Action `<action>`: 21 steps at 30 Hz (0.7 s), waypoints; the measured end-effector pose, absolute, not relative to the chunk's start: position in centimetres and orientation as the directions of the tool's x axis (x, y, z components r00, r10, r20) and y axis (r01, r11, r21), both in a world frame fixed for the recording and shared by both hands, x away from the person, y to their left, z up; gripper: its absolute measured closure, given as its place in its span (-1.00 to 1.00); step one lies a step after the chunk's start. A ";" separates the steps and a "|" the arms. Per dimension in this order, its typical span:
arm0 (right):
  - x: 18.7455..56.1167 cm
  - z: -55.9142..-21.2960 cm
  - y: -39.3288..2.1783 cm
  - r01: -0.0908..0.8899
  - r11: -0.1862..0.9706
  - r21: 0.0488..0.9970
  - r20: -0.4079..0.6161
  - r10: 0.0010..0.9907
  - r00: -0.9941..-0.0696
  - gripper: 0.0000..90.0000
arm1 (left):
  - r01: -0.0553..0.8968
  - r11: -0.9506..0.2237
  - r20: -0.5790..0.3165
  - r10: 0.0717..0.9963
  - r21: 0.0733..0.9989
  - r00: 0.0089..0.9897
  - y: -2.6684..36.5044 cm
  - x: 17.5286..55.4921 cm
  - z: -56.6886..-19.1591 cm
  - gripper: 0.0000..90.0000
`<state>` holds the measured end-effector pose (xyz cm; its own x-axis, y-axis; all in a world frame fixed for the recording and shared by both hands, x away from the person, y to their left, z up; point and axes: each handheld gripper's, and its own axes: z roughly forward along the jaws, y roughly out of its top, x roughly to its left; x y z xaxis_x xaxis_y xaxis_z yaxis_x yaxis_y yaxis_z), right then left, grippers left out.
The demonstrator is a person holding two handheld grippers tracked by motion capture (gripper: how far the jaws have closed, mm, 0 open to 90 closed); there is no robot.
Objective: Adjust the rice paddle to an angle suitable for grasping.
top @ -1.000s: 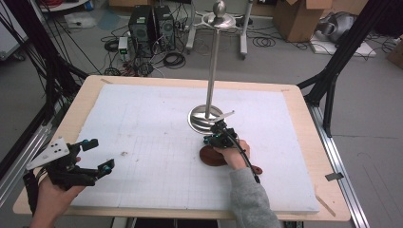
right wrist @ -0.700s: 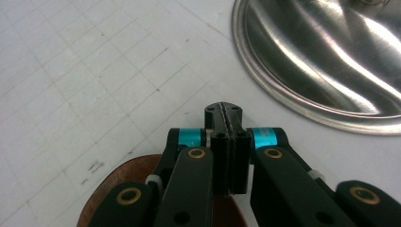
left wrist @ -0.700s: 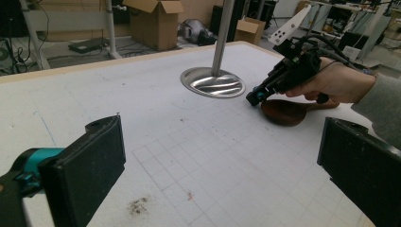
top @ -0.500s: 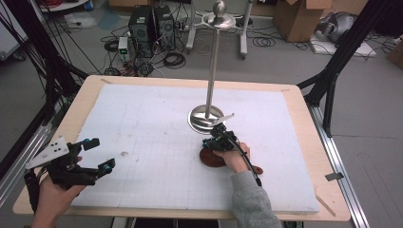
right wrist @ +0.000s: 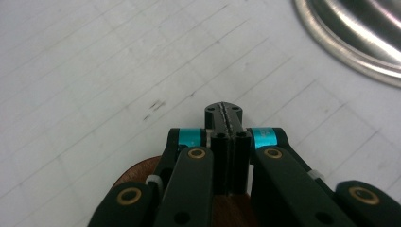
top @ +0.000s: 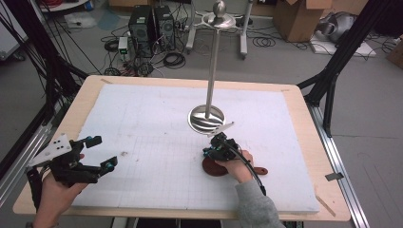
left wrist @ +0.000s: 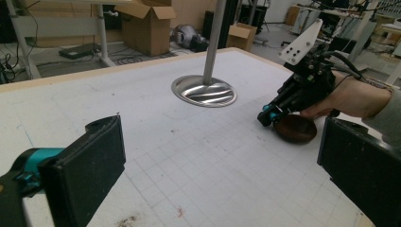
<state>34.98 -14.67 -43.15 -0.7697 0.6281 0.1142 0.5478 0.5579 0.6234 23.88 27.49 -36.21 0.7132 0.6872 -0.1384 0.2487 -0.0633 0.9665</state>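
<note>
With jaws pressed together and gripping nothing, the right gripper [top: 219, 145] is hovering over the wooden dish [left wrist: 295, 128] at the stand's [top: 206, 118] five o'clock, so a grasp likely needs opening first, while the left gripper [top: 97, 153] is waiting wide apart.

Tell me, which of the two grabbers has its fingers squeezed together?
The right gripper, by the brown wooden dish. Its fingers are pressed shut. The left gripper, at the table's near left corner, has its fingers spread wide apart.
</note>
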 end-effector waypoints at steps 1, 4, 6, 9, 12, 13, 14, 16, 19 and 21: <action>34.5 -43.2 -15.0 0.542 0.561 0.626 0.115 0.621 -0.775 1.00 | 0.249 -0.065 -0.137 0.687 0.966 0.713 27.4 23.9 -36.2 -0.95; 34.0 -43.2 -15.2 0.538 0.566 0.624 0.116 0.615 -0.780 1.00 | 0.251 -0.065 -0.139 0.687 0.966 0.714 27.3 24.0 -36.3 -0.95; 33.6 -43.1 -15.3 0.535 0.574 0.620 0.109 0.612 -0.783 1.00 | 0.257 -0.064 -0.144 0.685 0.964 0.714 27.2 24.1 -36.4 -0.95; 33.1 -43.1 -15.6 0.530 0.579 0.620 0.105 0.608 -0.787 1.00 | 0.260 -0.072 -0.142 0.683 0.963 0.716 27.0 24.2 -36.5 -0.95; 32.6 -43.2 -15.9 0.526 0.574 0.627 0.108 0.605 -0.789 1.00 | 0.260 -0.077 -0.140 0.681 0.963 0.719 27.0 24.3 -36.5 -0.95; 32.4 -43.2 -16.1 0.530 0.571 0.627 0.114 0.607 -0.787 1.00 | 0.261 -0.072 -0.144 0.682 0.963 0.717 26.9 24.4 -36.6 -0.95; 32.2 -43.2 -16.2 0.528 0.569 0.630 0.111 0.607 -0.787 1.00 | 0.262 -0.075 -0.143 0.680 0.962 0.719 26.9 24.4 -36.5 -0.95; 31.8 -43.3 -16.6 0.525 0.562 0.639 0.111 0.608 -0.786 1.00 | 0.259 -0.072 -0.142 0.680 0.963 0.719 26.8 24.5 -36.5 -0.95; 31.0 -43.4 -17.0 0.521 0.554 0.650 0.111 0.609 -0.786 1.00 | 0.255 -0.076 -0.139 0.675 0.964 0.725 26.6 24.5 -36.4 -0.95; 30.6 -43.5 -17.2 0.518 0.551 0.654 0.109 0.609 -0.785 1.00 | 0.258 -0.076 -0.141 0.673 0.963 0.726 26.5 24.6 -36.4 -0.95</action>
<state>30.62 -17.24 -43.49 -0.7855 0.6093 0.1089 0.5183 0.5514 0.6538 24.56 26.45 -36.39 0.7263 0.6727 -0.1412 0.2577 -0.0760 0.9632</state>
